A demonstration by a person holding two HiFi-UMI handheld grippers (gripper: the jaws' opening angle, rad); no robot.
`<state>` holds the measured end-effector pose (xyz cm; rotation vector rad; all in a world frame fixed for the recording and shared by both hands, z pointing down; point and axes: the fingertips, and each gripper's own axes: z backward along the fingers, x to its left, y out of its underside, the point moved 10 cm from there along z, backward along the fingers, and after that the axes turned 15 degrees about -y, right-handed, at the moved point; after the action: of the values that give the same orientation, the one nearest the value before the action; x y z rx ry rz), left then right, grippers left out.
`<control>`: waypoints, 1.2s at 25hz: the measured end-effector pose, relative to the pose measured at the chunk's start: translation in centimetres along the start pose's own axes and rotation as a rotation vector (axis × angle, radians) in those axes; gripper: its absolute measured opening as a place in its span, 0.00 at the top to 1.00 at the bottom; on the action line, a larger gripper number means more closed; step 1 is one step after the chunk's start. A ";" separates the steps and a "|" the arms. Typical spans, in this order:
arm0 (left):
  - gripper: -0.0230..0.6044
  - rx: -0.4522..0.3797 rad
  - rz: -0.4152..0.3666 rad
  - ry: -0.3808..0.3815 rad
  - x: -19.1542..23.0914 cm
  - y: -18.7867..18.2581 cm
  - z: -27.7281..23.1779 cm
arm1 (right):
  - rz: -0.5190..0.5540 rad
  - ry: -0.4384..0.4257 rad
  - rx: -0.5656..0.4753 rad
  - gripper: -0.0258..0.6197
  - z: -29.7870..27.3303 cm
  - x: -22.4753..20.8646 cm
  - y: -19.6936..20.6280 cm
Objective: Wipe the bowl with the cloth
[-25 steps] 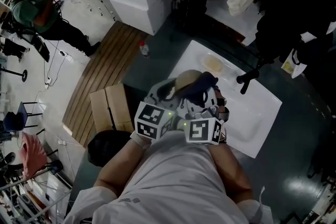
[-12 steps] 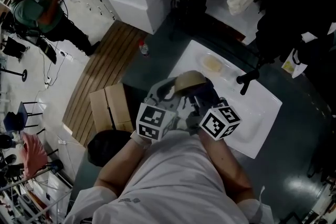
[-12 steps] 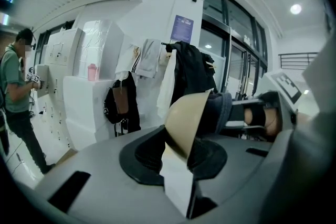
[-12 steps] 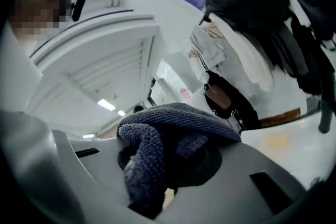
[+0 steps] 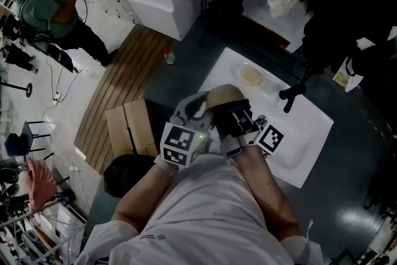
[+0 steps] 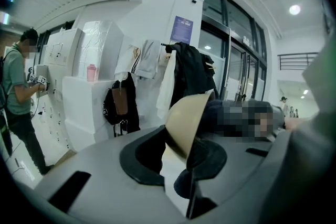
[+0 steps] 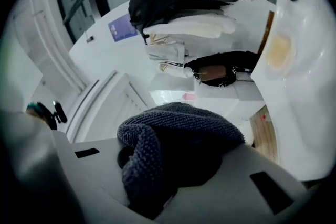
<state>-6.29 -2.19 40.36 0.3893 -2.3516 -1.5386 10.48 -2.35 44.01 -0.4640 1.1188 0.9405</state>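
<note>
A tan bowl (image 5: 224, 96) is held up over the white sink's (image 5: 310, 133) left part, tipped on its side. My left gripper (image 5: 200, 110) is shut on its rim; in the left gripper view the bowl (image 6: 187, 122) stands edge-on between the jaws. My right gripper (image 5: 239, 118) is shut on a dark blue cloth (image 7: 173, 149), which is bunched between its jaws. In the head view the cloth (image 5: 237, 113) lies against the bowl's near side. Whether it touches the inside I cannot tell.
A yellowish soap dish (image 5: 250, 76) rests on the sink's far rim, and a black tap (image 5: 291, 94) stands beside it. A cardboard box (image 5: 129, 127) and a black bin (image 5: 124, 174) sit on the floor at left. A person (image 5: 53, 12) stands far left.
My right gripper has turned and shifted right against the bowl, its marker cube swinging from centre to the right. The bowl and left gripper have stayed almost in place.
</note>
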 end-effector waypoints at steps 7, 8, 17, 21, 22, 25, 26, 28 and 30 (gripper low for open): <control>0.85 -0.029 0.011 0.019 -0.1 -0.3 0.0 | -0.333 -0.150 -0.130 0.87 0.7 -1.6 0.9; 0.85 -0.032 0.016 0.022 0.0 -0.3 0.0 | -0.370 -0.164 -0.118 0.87 0.6 -1.7 0.9; 0.90 -0.045 0.014 -0.038 1.6 -0.4 0.3 | -0.180 -0.124 0.236 0.87 0.2 0.2 0.5; 0.92 -0.059 0.004 -0.081 2.5 -0.5 0.4 | 0.059 -0.078 0.375 0.87 -0.3 2.3 0.3; 0.92 -0.061 0.006 -0.092 2.7 -0.5 0.4 | 0.099 -0.078 0.379 0.87 -0.4 2.9 0.3; 0.92 -0.068 -0.024 -0.152 3.0 -0.8 0.4 | 0.193 -0.104 0.396 0.87 -0.6 4.3 0.6; 0.92 -0.067 -0.054 -0.177 3.1 -0.8 0.4 | 0.216 -0.112 0.398 0.87 -0.5 4.8 0.7; 0.92 -0.063 -0.123 -0.218 3.3 -0.6 0.4 | 0.267 -0.122 0.382 0.87 -0.4 5.9 0.7; 0.92 -0.071 -0.194 -0.241 3.2 -0.5 0.5 | 0.366 -0.113 0.361 0.87 -0.7 7.3 0.3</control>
<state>-9.43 -3.22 40.04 0.4498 -2.4907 -1.8456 10.80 0.26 37.13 0.0925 1.2602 1.0366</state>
